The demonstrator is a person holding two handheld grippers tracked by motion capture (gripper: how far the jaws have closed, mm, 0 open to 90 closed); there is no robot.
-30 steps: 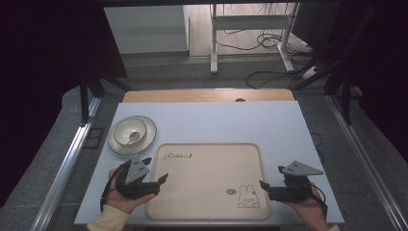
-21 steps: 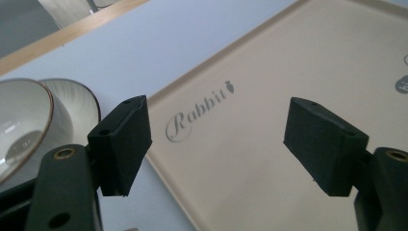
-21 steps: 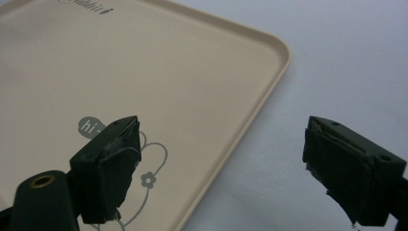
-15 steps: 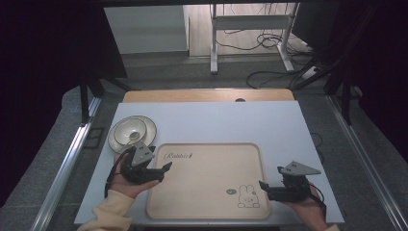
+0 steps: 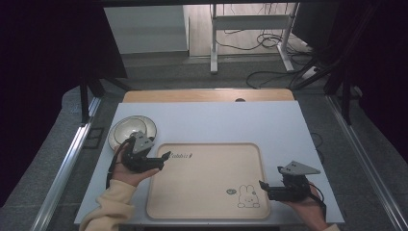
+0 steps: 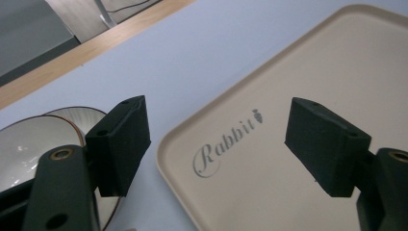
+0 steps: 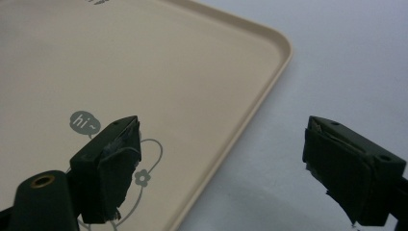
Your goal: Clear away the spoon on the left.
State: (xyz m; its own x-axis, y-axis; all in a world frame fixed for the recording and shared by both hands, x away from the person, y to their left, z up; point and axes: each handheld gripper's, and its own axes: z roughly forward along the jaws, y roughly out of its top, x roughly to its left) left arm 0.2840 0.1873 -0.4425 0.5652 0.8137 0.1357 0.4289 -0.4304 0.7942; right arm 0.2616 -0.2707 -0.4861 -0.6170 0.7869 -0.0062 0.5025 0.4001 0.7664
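A beige tray (image 5: 207, 180) lies flat on the pale surface (image 5: 231, 122), with a bowl (image 5: 126, 130) just beside its far left corner. The left gripper (image 5: 163, 156), jaws spread and holding nothing, hovers at that corner, one jaw on the bowl's side and the other over the word "Rabbit" (image 6: 226, 142). The right gripper (image 5: 262, 185), jaws likewise spread and empty, straddles the tray's right rim beside the printed rabbit (image 5: 248, 197).

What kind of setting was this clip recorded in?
Probably a lab or workshop recording station, not a home: a plain table with framing rails, loose cables on the floor beyond, and dark curtains on both sides.
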